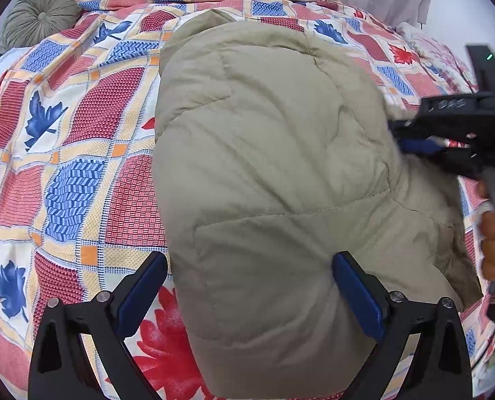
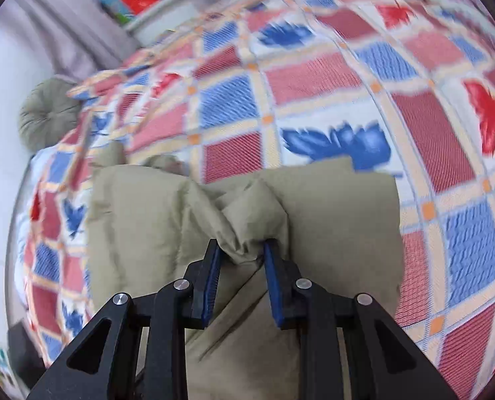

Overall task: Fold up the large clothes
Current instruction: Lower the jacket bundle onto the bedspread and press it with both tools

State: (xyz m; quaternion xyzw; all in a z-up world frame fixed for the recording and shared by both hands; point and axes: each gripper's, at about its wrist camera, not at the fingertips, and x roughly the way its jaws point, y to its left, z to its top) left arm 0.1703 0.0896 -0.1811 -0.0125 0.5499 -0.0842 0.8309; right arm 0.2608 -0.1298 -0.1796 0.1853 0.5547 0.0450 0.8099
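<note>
On the patterned bed, the khaki padded jacket lies lengthwise ahead of the released left tool, while the right tool is clenched on a bunch of its right edge.

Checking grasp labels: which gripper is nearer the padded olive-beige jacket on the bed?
Right. The right gripper pinches a bunched fold of the padded olive-beige jacket. The left gripper is open, its fingers straddling the jacket's near edge without clamping it.
</note>
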